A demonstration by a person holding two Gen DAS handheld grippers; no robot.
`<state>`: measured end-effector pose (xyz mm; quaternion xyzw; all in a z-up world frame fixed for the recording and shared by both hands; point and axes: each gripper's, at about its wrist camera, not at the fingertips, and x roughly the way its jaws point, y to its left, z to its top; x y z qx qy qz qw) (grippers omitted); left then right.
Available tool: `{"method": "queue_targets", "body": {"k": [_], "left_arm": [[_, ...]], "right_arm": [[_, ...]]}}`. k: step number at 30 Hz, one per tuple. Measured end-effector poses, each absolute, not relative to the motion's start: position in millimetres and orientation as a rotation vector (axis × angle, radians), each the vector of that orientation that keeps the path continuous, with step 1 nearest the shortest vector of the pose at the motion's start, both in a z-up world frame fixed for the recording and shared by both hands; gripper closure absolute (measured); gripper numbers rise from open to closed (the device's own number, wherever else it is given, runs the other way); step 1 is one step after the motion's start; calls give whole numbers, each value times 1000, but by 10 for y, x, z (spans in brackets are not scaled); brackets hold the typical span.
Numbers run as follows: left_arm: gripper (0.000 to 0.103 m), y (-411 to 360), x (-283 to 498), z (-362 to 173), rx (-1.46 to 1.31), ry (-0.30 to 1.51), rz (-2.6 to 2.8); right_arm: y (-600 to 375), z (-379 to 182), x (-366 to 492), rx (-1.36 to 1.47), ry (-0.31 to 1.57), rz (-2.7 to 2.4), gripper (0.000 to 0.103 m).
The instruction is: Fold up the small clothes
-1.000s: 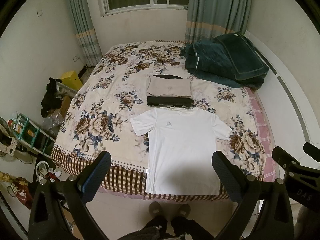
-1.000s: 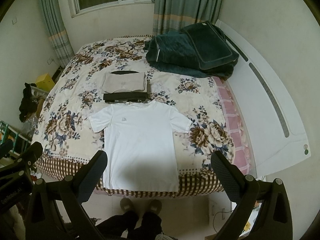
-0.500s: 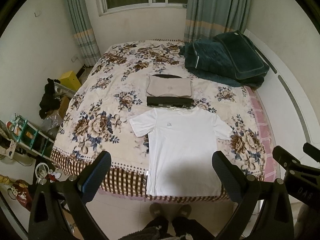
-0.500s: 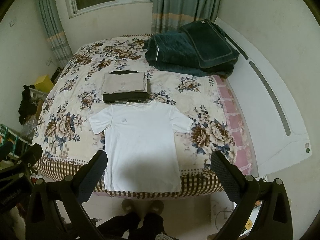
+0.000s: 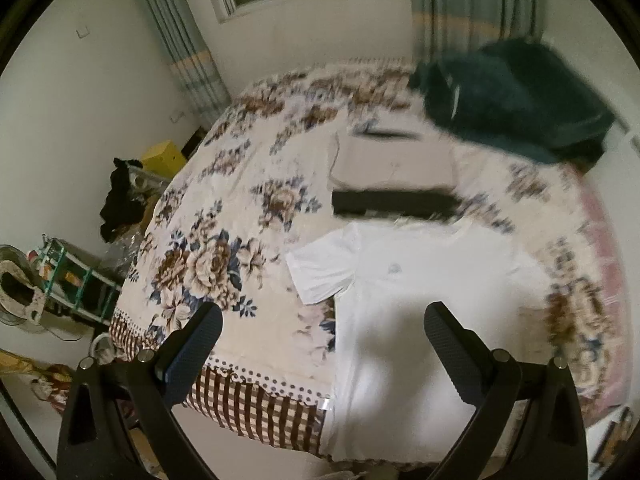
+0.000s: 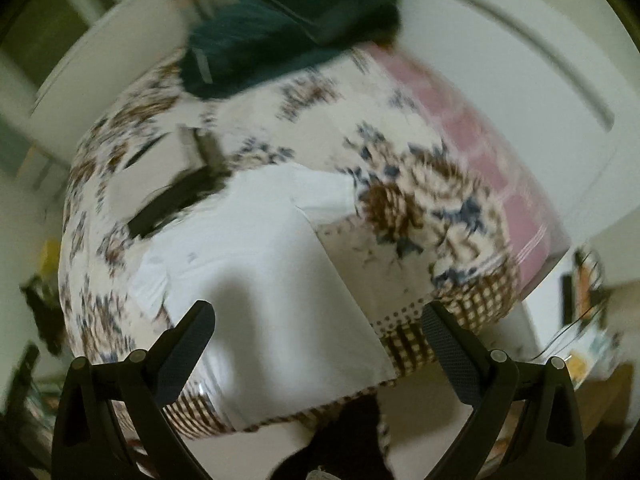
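Observation:
A white T-shirt (image 5: 420, 300) lies flat and face up on the flowered bed, its hem hanging over the near edge. In the right wrist view the white T-shirt (image 6: 256, 276) appears tilted and blurred. My left gripper (image 5: 322, 330) hovers open above the shirt's lower left side, nothing between its fingers. Open as well, my right gripper (image 6: 318, 326) hangs over the shirt's lower right part. Beyond the collar sit a folded black garment (image 5: 394, 202) and a folded beige garment (image 5: 394, 162).
A dark green blanket pile (image 5: 516, 100) fills the bed's far right corner. The bed (image 5: 240, 216) has a checked skirt at its near edge. Clutter, a yellow box (image 5: 162, 158) and a rack (image 5: 76, 276) stand on the floor to the left. A white headboard (image 6: 520, 80) is at right.
Both grippers have dropped down and moved in toward the bed, the left swinging left and the right rolling to the right. The views are now blurred. The shirt has not moved.

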<state>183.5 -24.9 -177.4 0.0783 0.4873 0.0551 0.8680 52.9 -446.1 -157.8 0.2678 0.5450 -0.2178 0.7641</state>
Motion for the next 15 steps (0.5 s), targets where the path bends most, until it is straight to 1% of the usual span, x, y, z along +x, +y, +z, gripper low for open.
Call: {"method": "queue_targets", "body": {"k": [5,7,10,11,14,15], "left_arm": [[0,-462,2282,-2662,194,1113,198],[0,-552,2439,-3038,197,1160,241],[0,-668,2635,-3665,182,1251,283],[0,-711,2687,-3795,180,1269,288],[0,-816,2827,-4282,172,1319,307],[0,-845,2871,-4441,170,1335,313]], "right_arm": [[-5549,-2899,1119,802,1212,-467,0],[-5864,-3397,1385,888,1224,-454,0],[-6367,-4303,1899,1027,1234,-387,0],[-6457,-4524,2013,1071,1240,-370,0],[-6750,-5344,2375,1277,1258,-318,6],[-6821,-5574,2472,1352,1258,-297,14]]}}
